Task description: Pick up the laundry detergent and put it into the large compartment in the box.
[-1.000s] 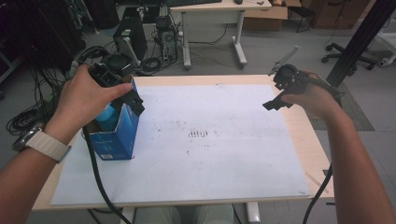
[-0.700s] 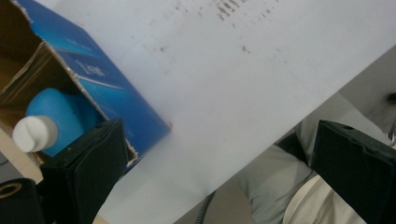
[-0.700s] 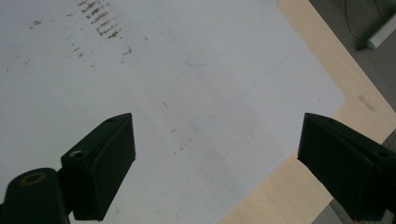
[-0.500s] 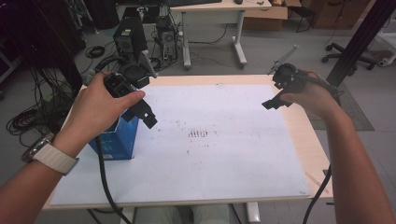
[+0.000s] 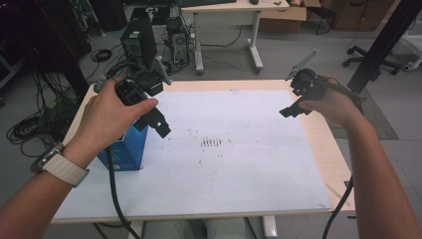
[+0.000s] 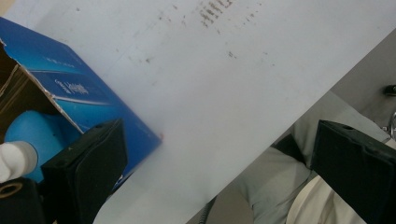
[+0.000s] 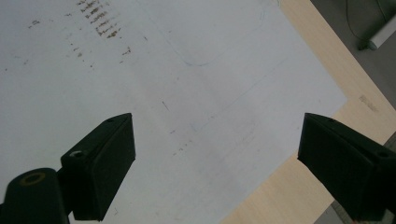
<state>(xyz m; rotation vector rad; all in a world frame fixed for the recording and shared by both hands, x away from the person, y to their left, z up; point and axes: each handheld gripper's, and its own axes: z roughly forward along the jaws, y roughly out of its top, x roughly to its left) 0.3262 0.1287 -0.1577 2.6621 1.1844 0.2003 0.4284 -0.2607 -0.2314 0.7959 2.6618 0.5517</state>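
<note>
The blue box (image 5: 124,149) stood at the left of the frame on the desk (image 5: 318,139), its torn top open, something blue and white inside. I judged it light cardboard that would crush, best taken by its side walls. My left tool (image 5: 157,122) hung above it, released and empty; my right tool (image 5: 293,107) hovered at the upper right, spread wide too. The white sheet (image 5: 239,164) between them offered open room.
</note>
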